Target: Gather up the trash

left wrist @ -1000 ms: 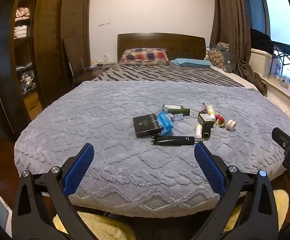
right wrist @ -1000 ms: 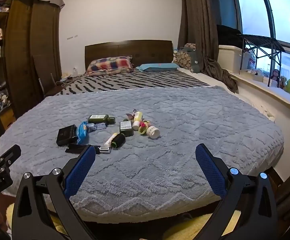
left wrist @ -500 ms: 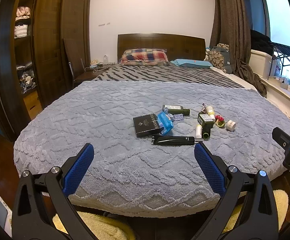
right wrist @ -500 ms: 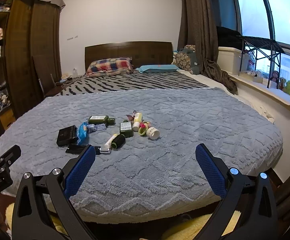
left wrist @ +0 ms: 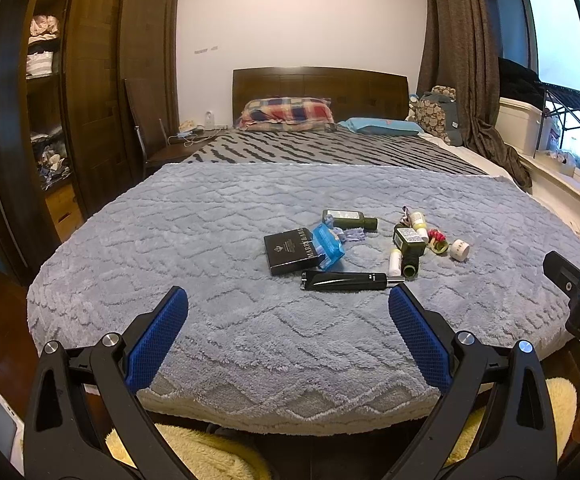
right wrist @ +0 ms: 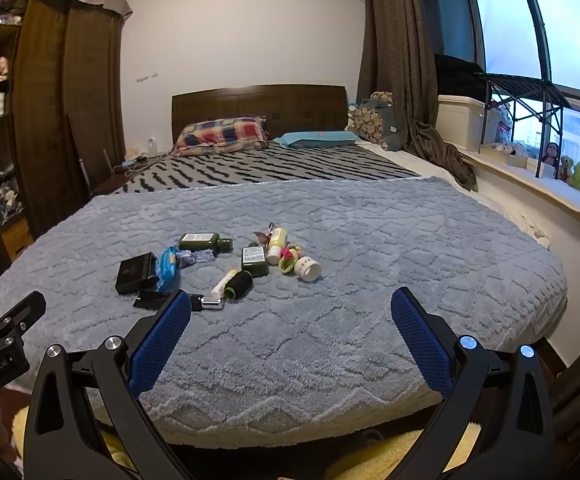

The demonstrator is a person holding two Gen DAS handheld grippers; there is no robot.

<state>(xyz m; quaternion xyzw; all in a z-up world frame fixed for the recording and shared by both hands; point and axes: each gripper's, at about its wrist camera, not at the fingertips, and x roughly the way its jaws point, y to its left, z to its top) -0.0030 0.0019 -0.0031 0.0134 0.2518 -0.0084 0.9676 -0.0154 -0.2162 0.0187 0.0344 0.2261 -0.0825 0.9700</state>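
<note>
A cluster of small items lies on the grey blanket (left wrist: 210, 240) of the bed. It includes a black box (left wrist: 290, 251), a blue packet (left wrist: 329, 246), a black tube (left wrist: 347, 281), a dark green bottle (left wrist: 347, 219), a green jar (left wrist: 409, 237) and a small white pot (left wrist: 459, 249). The same items show in the right wrist view: box (right wrist: 136, 273), bottle (right wrist: 204, 241), white pot (right wrist: 307, 269). My left gripper (left wrist: 288, 330) is open and empty above the bed's foot edge. My right gripper (right wrist: 290, 332) is open and empty, to the right of the left one.
A dark wooden wardrobe (left wrist: 102, 92) stands left of the bed. Pillows (left wrist: 288, 114) lie by the headboard. A windowsill (right wrist: 529, 184) with a white bin and soft toys runs along the right. A yellow fluffy rug (left wrist: 194, 456) lies on the floor below the bed's foot.
Both grippers have drifted slightly, the views shifting a little lower and closer. Both stay open. The items on the bed have not moved.
</note>
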